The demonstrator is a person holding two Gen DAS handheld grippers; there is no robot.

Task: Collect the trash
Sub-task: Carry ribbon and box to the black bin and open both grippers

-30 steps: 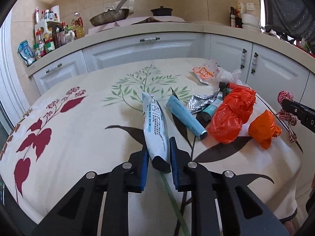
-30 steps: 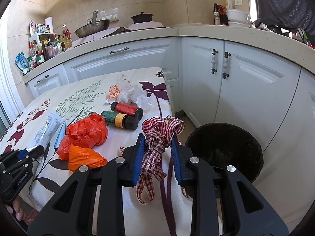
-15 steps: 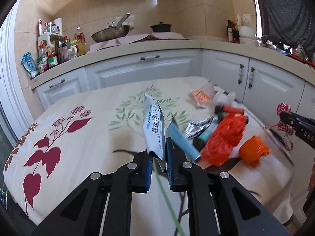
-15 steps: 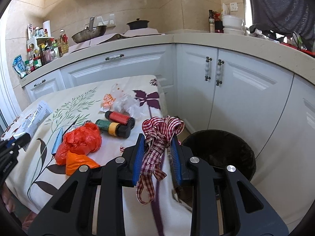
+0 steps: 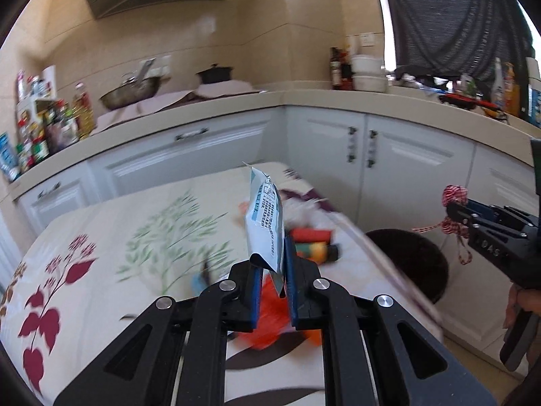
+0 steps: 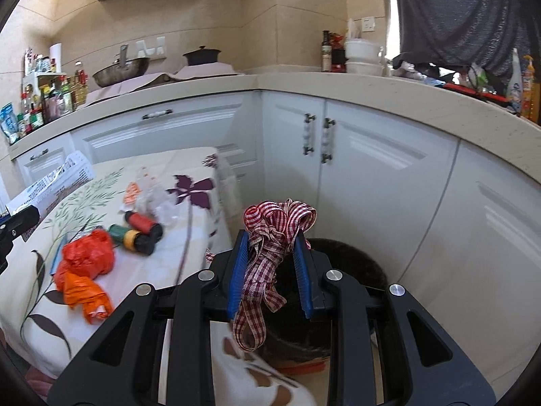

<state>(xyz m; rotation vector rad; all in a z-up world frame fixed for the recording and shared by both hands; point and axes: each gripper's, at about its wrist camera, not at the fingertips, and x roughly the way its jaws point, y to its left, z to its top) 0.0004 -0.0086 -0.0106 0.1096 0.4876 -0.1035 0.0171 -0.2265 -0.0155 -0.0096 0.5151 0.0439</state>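
My left gripper [image 5: 273, 264] is shut on a white and blue wrapper [image 5: 265, 218] and holds it upright above the table. The wrapper also shows at the left of the right wrist view [image 6: 50, 182]. My right gripper [image 6: 272, 264] is shut on a red and white checked ribbon [image 6: 270, 237], held over the black trash bin [image 6: 351, 267] beside the table. In the left wrist view the ribbon [image 5: 454, 196] and bin [image 5: 412, 257] are at the right. Orange plastic bags [image 6: 86, 264], two small bottles [image 6: 140, 231] and clear wrappers [image 6: 148, 196] lie on the table.
The table has a floral cloth [image 5: 101, 243]. White cabinets [image 6: 372, 162] and a countertop [image 6: 338, 84] curve behind the bin. A pan [image 6: 120, 71], a pot [image 6: 201, 55] and bottles [image 6: 40, 101] stand on the counter.
My left gripper has lifted the wrapper off the table and swung right toward the bin. My right gripper has carried the ribbon right, over the bin.
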